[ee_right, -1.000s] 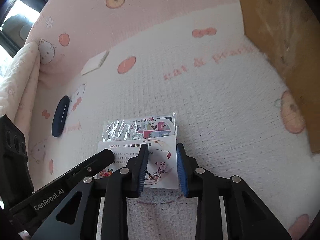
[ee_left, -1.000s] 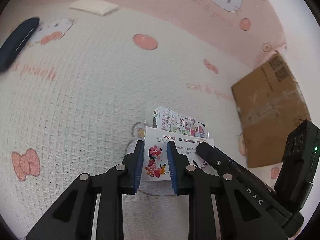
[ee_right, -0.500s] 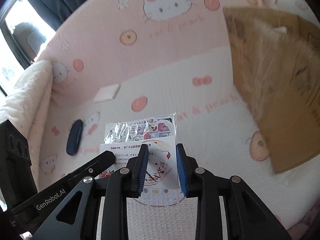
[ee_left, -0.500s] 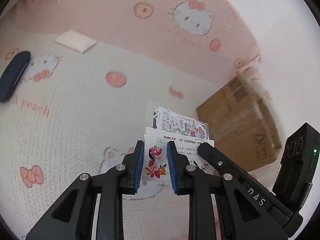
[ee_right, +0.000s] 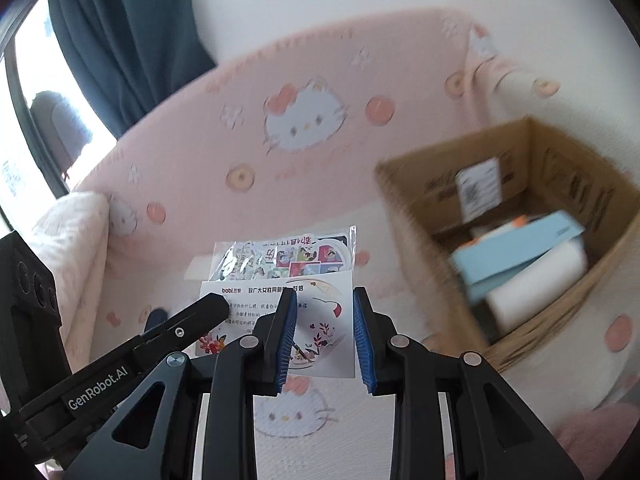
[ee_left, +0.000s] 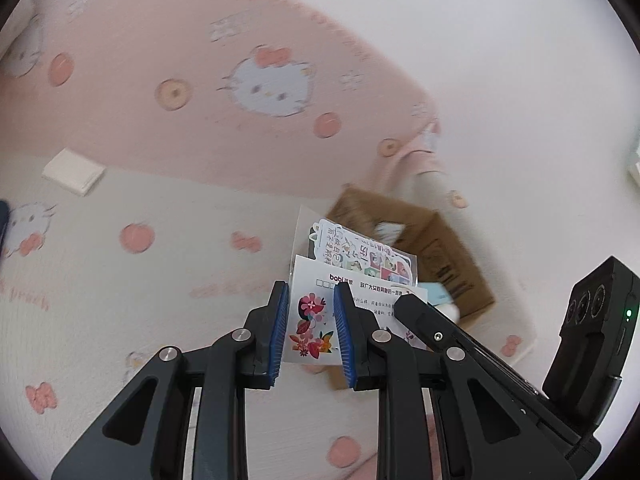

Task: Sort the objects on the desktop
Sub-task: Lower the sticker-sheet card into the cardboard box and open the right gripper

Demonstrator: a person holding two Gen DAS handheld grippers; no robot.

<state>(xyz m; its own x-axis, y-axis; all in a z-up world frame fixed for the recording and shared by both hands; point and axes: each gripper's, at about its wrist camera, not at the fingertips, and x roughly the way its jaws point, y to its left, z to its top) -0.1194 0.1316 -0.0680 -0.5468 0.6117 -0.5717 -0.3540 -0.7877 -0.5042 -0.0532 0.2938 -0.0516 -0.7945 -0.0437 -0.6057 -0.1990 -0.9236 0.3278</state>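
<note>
Both grippers hold one white flowered card (ee_left: 316, 320) with a clear packet of stickers (ee_left: 360, 254) behind it, lifted above the bed. My left gripper (ee_left: 310, 328) is shut on the card's left part. My right gripper (ee_right: 324, 332) is shut on the card (ee_right: 316, 340) at its right part, with the sticker packet (ee_right: 284, 258) above it. An open cardboard box (ee_right: 404, 216) stands to the right, holding a light blue box (ee_right: 516, 252) and a white roll. The box also shows behind the card in the left wrist view (ee_left: 444, 248).
The bed has a white Hello Kitty cover (ee_left: 120, 280) and a pink headboard cushion (ee_left: 192, 100). A white pad (ee_left: 74, 172) lies at the far left by the cushion. A dark curtain and window (ee_right: 120, 32) stand behind on the left.
Both grippers have lifted the card and sticker packet off the bed and tilted upward. The open box has come into view on the right, closer to the card.
</note>
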